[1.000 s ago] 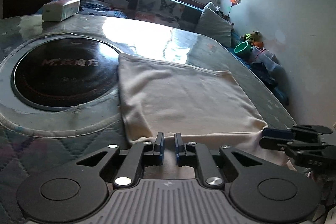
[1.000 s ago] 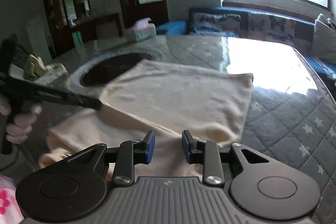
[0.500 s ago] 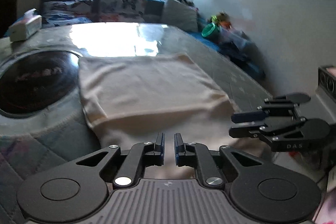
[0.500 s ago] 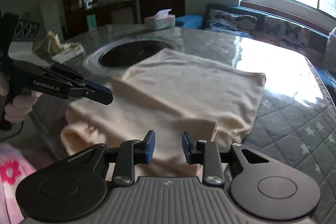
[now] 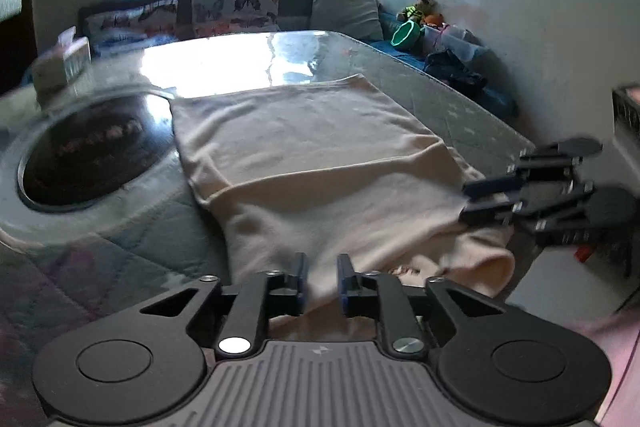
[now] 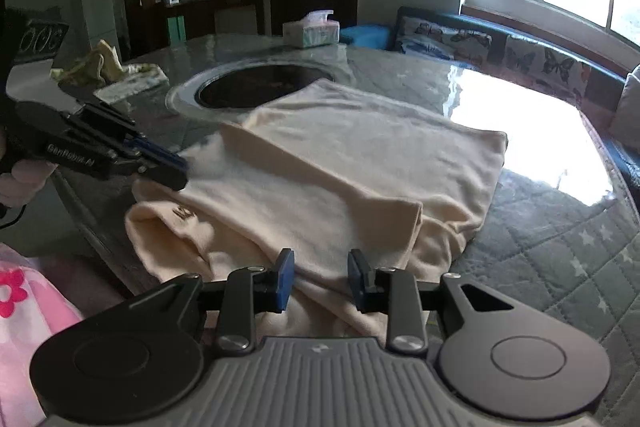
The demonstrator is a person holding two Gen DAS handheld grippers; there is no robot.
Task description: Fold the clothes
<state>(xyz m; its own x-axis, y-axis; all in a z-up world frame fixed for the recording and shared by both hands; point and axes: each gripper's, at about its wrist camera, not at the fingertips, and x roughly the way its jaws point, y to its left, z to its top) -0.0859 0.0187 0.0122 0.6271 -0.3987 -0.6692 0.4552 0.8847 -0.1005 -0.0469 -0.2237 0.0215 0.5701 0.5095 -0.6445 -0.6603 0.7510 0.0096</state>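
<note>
A: Just ahead of the left gripper (image 5: 322,277), the cream knit garment (image 5: 320,163) lies partly folded on the quilted grey worktop (image 6: 560,251), its near end drooping over the edge.

B: Both released?

A: Yes, the left gripper and the right gripper (image 6: 320,277) both stand parted, clasping nothing.

B: The risk?

A: I'd judge the overhang could drag the folded flap (image 6: 320,187) loose, or a one-layer pinch could skew the fold.

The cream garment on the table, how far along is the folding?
Partly done. The cream knit garment already has one panel folded across its middle. Nothing is in hand: the left gripper and right gripper are both open, near its front edge. That bunched near end, overhanging the quilted grey table cover, needs folding.
</note>
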